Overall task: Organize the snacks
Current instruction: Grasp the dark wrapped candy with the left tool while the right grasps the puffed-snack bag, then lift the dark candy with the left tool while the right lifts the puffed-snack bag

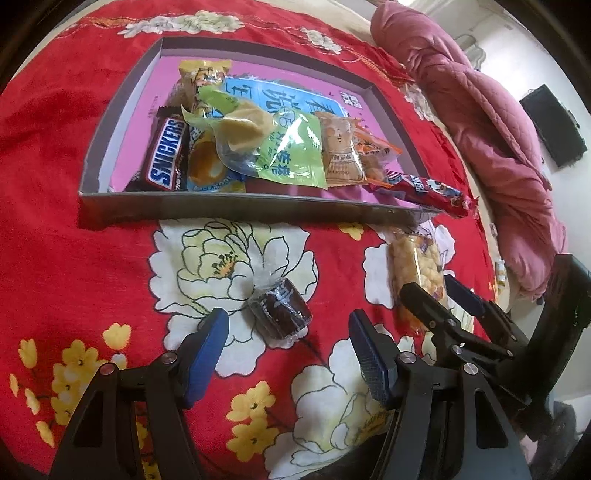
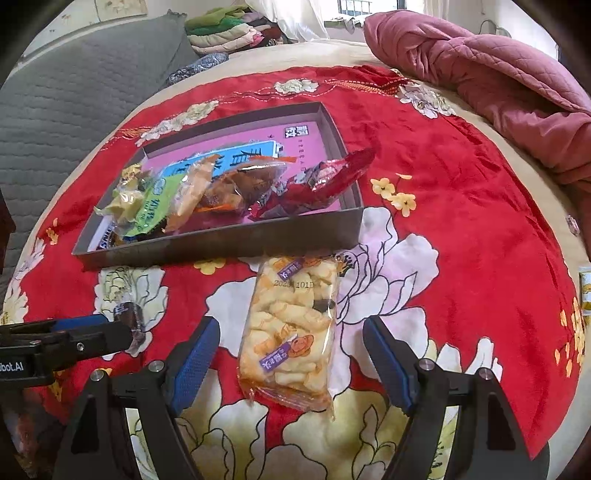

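Note:
A shallow grey box (image 1: 236, 212) (image 2: 221, 242) with a pink floor lies on the red floral cloth and holds several wrapped snacks, among them a Snickers bar (image 1: 166, 153) and a red packet (image 1: 428, 190) (image 2: 325, 181) leaning over its rim. A small dark brown wrapped sweet (image 1: 279, 312) (image 2: 129, 319) lies on the cloth in front of the box, between the tips of my open left gripper (image 1: 288, 336), untouched. A clear bag of pale puffed snacks (image 2: 291, 332) (image 1: 417, 273) lies flat between the open jaws of my right gripper (image 2: 291, 350), whose pads stand apart from it.
The red cloth (image 2: 461, 229) covers a bed. A pink quilt (image 2: 498, 81) is heaped at the far right, a grey cushion (image 2: 74, 103) at the far left, and folded clothes (image 2: 225, 29) lie behind. The right gripper shows at the left wrist view's right edge (image 1: 443, 306).

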The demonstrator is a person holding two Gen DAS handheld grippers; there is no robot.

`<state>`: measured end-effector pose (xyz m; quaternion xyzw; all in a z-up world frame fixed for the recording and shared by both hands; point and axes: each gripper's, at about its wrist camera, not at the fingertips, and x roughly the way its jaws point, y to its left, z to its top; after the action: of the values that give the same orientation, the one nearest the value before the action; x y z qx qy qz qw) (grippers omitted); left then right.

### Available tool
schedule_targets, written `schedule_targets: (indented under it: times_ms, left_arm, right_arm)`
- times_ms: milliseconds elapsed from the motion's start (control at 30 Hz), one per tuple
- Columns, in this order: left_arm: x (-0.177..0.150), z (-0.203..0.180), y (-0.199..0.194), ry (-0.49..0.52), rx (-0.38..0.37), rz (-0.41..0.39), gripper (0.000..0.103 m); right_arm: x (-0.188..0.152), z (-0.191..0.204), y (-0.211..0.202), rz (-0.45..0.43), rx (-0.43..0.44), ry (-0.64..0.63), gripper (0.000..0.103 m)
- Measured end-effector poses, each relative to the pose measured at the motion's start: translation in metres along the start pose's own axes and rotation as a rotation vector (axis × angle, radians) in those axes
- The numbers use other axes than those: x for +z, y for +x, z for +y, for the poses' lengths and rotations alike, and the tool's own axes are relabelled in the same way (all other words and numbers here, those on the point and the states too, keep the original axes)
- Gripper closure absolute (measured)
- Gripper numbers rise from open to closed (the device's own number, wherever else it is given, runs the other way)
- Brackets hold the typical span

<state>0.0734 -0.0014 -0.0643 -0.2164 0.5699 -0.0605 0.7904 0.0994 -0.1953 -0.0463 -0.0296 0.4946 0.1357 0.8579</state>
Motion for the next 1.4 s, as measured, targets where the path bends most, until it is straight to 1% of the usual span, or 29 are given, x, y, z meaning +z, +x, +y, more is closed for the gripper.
schedule_targets:
  times_ms: [167, 200, 233, 267, 300, 400, 467, 567, 633, 900, 1067, 1267, 1367, 1400]
  left_arm:
    - [-0.001, -0.006, 0.009, 0.005, 0.008, 0.012, 0.034]
    - [-0.001, -0.007, 0.011, 0.003, 0.007, 0.013, 0.034]
    - [-0.001, -0.009, 0.012, 0.0, 0.011, 0.011, 0.036]
    - [0.0, -0.01, 0.013, -0.001, 0.017, 0.006, 0.039]
    - [0.0, -0.011, 0.014, -0.002, 0.025, 0.003, 0.044]
    - [0.002, -0.014, 0.018, -0.005, 0.043, -0.004, 0.046]
    - [0.001, -0.016, 0.02, 0.003, 0.054, -0.007, 0.049]
    - [0.001, -0.016, 0.022, 0.016, 0.075, -0.009, 0.065]
    - [0.001, -0.015, 0.024, 0.021, 0.089, -0.009, 0.072]
    - [0.001, -0.011, 0.02, 0.024, 0.05, -0.008, 0.072]
    - [-0.003, -0.008, 0.008, 0.017, 0.025, -0.014, 0.072]
    - [0.001, 0.0, -0.013, -0.002, 0.01, -0.051, 0.072]
    - [0.004, 0.003, -0.022, -0.009, 0.013, -0.075, 0.072]
    - [0.005, 0.004, -0.025, -0.012, 0.01, -0.08, 0.072]
  right_arm:
    - [-0.002, -0.002, 0.01, 0.013, -0.006, 0.001, 0.024]
    - [-0.002, -0.003, 0.011, 0.015, -0.006, 0.001, 0.025]
    - [-0.003, -0.003, 0.013, 0.016, -0.011, -0.002, 0.029]
    - [-0.002, -0.004, 0.014, 0.016, -0.015, -0.006, 0.034]
    - [-0.003, -0.004, 0.015, 0.017, -0.023, -0.012, 0.037]
    - [-0.003, -0.001, 0.016, 0.016, -0.004, -0.027, 0.048]
    - [-0.004, 0.003, 0.016, 0.015, -0.013, -0.057, 0.05]
    - [-0.004, 0.002, 0.015, 0.013, -0.005, -0.058, 0.051]
    - [-0.004, 0.001, 0.015, 0.013, 0.002, -0.055, 0.051]
    - [-0.005, 0.006, 0.008, 0.004, 0.012, -0.076, 0.052]
    - [-0.004, 0.005, -0.002, -0.011, 0.032, -0.07, 0.055]
    - [-0.003, 0.005, -0.008, -0.023, 0.05, -0.063, 0.055]
    - [-0.003, 0.004, -0.014, -0.022, 0.088, -0.048, 0.055]
    - [-0.004, 0.006, -0.016, -0.028, 0.088, -0.053, 0.055]
